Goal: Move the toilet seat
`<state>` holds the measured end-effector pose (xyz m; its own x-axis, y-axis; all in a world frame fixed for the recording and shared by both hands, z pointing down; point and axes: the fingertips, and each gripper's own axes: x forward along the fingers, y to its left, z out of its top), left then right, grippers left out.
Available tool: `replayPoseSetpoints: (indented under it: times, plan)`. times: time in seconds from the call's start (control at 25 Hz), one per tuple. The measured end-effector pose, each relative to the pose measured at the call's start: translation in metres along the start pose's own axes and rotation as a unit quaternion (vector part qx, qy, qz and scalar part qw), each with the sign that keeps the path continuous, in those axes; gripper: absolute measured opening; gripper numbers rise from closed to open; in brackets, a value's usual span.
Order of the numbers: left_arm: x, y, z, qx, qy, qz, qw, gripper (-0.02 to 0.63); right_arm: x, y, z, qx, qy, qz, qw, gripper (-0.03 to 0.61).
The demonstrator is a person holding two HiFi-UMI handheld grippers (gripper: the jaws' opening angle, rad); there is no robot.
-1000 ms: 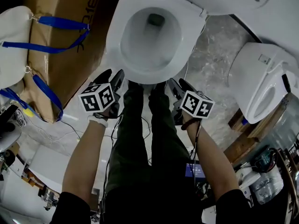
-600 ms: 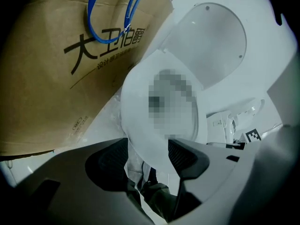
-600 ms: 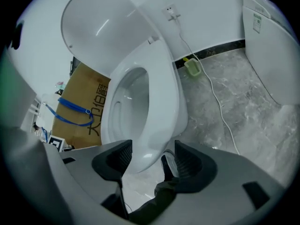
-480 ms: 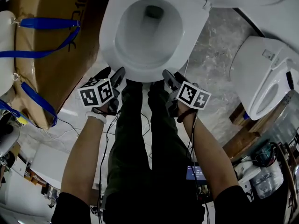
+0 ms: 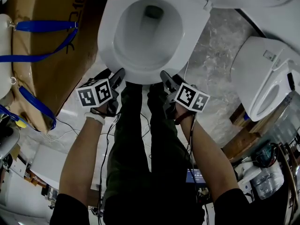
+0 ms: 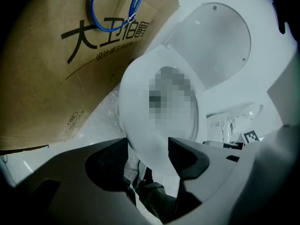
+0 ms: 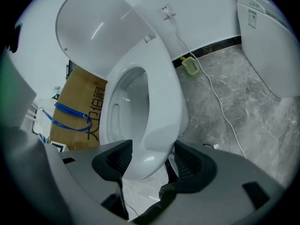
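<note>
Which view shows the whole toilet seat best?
The head view: it looks down on the seat, so nearly the full ring shows. The left gripper view shows it foreshortened, with a mosaic patch over its opening. The right gripper view shows it obliquely, front edge between the jaws.

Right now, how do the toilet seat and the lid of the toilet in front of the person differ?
The toilet seat lies down on the bowl; the lid stands raised behind it. The seat is a ring; the lid is solid. The seat's front edge sits between the jaws of the left gripper and right gripper, which have just been opening; the lid is clear of both. Both are white.
</note>
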<state>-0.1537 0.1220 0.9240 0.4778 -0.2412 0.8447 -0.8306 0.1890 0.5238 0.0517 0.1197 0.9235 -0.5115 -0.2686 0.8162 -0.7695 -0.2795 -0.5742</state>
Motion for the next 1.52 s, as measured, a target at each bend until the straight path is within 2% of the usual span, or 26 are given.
replayPoseSetpoints:
  times: [0.64,1.2,1.52]
  plan:
    - [-0.021,-0.014,0.002,0.018,-0.006,0.008,0.9998,0.259,-0.021,0.015,0.008,0.078,-0.027,0.001,0.997,0.276]
    - [-0.068,-0.046,0.012,0.033,-0.028,0.016,0.9989,0.259,-0.063,0.039,0.014,0.099,-0.037,0.002,0.994,0.276]
    - [-0.108,-0.078,0.028,0.038,-0.051,0.017,0.9978,0.259,-0.099,0.065,0.026,0.089,-0.041,0.014,0.995,0.276]
